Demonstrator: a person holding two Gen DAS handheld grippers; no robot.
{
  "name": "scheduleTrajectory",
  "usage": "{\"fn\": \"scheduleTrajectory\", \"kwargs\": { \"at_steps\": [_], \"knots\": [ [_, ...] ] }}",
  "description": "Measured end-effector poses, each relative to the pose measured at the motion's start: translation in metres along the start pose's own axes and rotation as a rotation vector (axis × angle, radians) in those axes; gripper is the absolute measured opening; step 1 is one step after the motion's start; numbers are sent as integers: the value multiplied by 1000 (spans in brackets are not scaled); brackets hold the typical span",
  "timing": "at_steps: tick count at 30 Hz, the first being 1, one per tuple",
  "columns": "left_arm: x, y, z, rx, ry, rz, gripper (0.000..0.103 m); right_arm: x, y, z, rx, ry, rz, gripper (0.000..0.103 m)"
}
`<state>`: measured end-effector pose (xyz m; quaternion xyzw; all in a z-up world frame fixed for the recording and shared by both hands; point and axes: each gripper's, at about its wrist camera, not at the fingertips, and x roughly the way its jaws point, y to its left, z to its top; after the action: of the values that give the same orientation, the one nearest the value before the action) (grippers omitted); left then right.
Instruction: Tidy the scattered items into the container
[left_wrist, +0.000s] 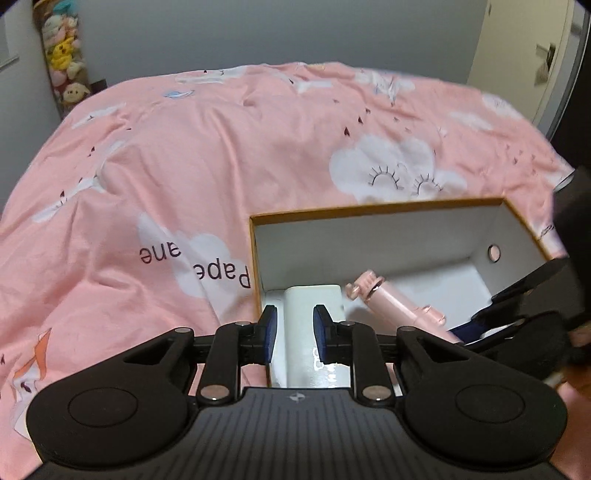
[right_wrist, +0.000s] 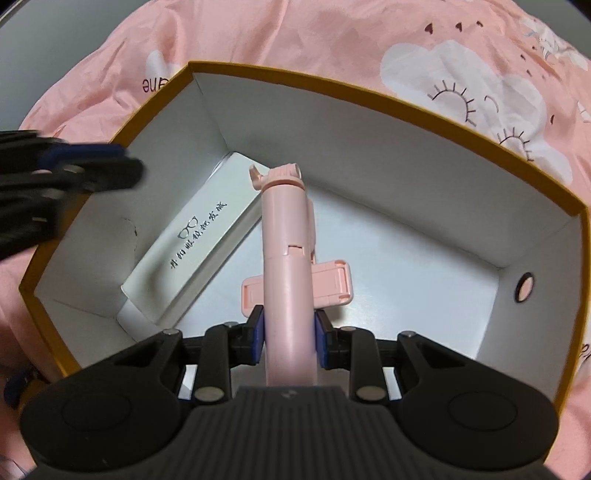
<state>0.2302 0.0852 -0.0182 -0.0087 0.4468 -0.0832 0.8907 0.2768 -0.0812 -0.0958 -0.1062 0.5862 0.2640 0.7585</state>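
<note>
1. Right gripper (right_wrist: 289, 334) clamps the pink stick (right_wrist: 286, 240), pointing it down into the box (right_wrist: 369, 96), likely to drop it
2. Left gripper (left_wrist: 294, 325) hangs part open and empty above the white case (right_wrist: 192, 251), which lies inside the box
3. Case lettering is unreadable; the duvet (left_wrist: 221, 155) reads "Pape"

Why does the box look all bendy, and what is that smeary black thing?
Right wrist view: the fisheye lens bows the box rim, and the left gripper is smeared by motion blur. Left wrist view: glare shines on the white case; the right gripper is blurry too.
</note>
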Motion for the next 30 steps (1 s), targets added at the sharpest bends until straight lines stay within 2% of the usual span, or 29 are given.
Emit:
{"fn": "scheduleTrajectory", "kwargs": {
  "at_steps": [2,7,12,21,24,28,30],
  "knots": [
    [-5,8,-1,-39,-2,-27,25,6,2,4,28,18,14,30],
    [-7,20,-13,-77,6,-42,25,16,13,11,59,34,21,30],
    [-5,27,-23,-110,15,-67,25,23,20,15,86,48,75,29],
    [-12,28,-25,-123,-31,-112,25,2,19,10,106,-13,31,29],
    [-13,28,-23,-127,-37,-104,25,-7,20,12,105,-38,25,29],
    [-16,33,-23,-149,-44,-98,25,-12,32,20,67,-75,0,29],
    [-16,35,-23,-158,-45,-99,25,-12,44,24,22,-90,-48,29]
  ]
}}
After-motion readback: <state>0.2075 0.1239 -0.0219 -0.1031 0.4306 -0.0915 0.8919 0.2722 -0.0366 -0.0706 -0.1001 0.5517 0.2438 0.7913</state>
